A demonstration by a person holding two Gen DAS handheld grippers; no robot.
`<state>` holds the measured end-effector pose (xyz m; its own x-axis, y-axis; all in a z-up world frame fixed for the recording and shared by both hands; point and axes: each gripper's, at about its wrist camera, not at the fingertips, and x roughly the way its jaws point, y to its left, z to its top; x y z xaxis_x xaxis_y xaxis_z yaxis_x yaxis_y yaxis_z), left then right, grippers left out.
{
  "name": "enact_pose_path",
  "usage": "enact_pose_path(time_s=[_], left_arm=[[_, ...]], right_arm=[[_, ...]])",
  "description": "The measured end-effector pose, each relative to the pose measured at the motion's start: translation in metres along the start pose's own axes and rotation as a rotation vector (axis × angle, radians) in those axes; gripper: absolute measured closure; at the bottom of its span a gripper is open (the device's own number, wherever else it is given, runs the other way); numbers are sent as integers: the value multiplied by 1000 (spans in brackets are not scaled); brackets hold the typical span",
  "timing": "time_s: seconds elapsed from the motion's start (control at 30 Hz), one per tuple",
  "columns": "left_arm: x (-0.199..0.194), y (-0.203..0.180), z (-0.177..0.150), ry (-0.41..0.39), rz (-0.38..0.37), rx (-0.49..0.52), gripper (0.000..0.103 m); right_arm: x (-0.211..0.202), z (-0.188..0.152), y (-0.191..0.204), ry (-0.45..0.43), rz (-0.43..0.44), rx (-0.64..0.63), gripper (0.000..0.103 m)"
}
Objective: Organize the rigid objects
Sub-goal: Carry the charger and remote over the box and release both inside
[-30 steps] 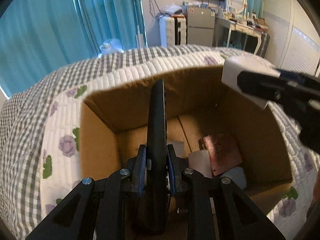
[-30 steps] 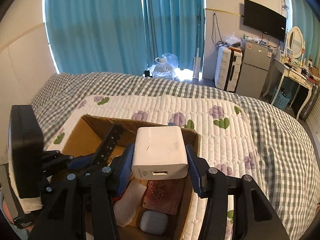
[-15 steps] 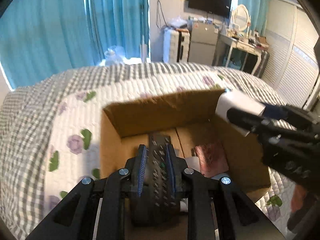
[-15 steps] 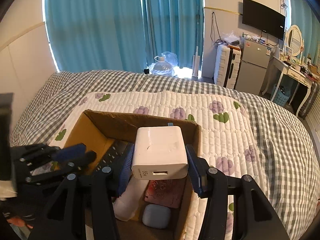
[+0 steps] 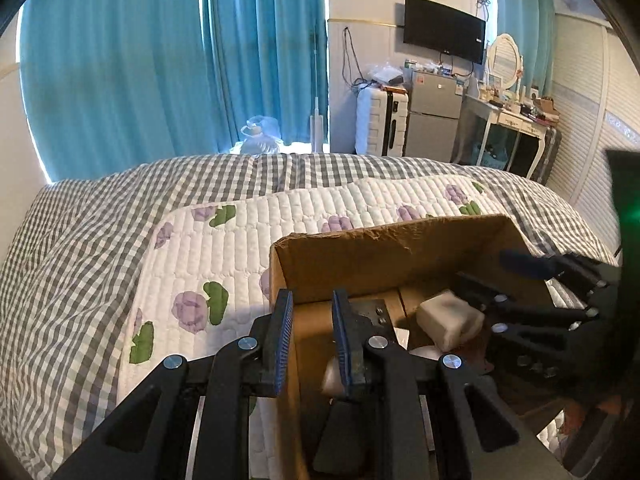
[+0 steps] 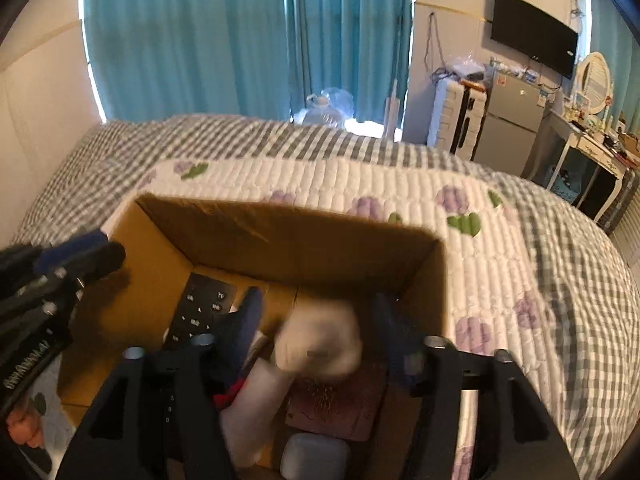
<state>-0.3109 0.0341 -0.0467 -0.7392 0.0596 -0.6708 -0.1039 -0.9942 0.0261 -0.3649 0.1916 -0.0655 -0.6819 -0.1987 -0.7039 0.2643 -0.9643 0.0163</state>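
Observation:
An open cardboard box [image 6: 280, 236] sits on the bed and also shows in the left wrist view [image 5: 384, 248]. A black remote [image 6: 202, 312] lies inside it at the left. My left gripper [image 5: 310, 332] is open and empty above the box's left wall. My right gripper [image 6: 320, 320] is open over the box; a white charger cube [image 6: 320, 344], blurred, is between its spread fingers and apart from them, and it also shows in the left wrist view [image 5: 448, 318]. A maroon wallet [image 6: 340, 404], a white bar [image 6: 256, 416] and a grey case [image 6: 314, 456] lie in the box.
The box rests on a white quilted pad with purple flowers [image 5: 224, 256] over a grey checked bedspread [image 5: 72, 264]. Teal curtains [image 5: 160, 64], a white suitcase [image 5: 380, 120], a small fridge [image 5: 434, 116] and a dressing table [image 5: 516, 120] stand beyond the bed.
My left gripper has opened and let go of the remote, which now lies in the box. My right gripper has lowered over the box and opened, releasing the charger cube.

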Motion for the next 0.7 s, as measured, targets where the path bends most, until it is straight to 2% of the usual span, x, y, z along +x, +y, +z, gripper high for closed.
enact_pose_path(time_s=[0.13, 0.23, 0.5, 0.7], left_arm=[[-14, -5, 4, -5, 13, 6, 83], [-42, -9, 11, -38, 8, -4, 83], [-159, -23, 37, -211, -3, 35, 83], [-239, -27, 35, -327, -29, 47, 80]], right_arm=[[-26, 7, -7, -32, -1, 28, 37], [-59, 13, -9, -56, -25, 22, 37], [-180, 31, -7, -185, -78, 2, 37], [-279, 29, 9, -305, -110, -35, 37]])
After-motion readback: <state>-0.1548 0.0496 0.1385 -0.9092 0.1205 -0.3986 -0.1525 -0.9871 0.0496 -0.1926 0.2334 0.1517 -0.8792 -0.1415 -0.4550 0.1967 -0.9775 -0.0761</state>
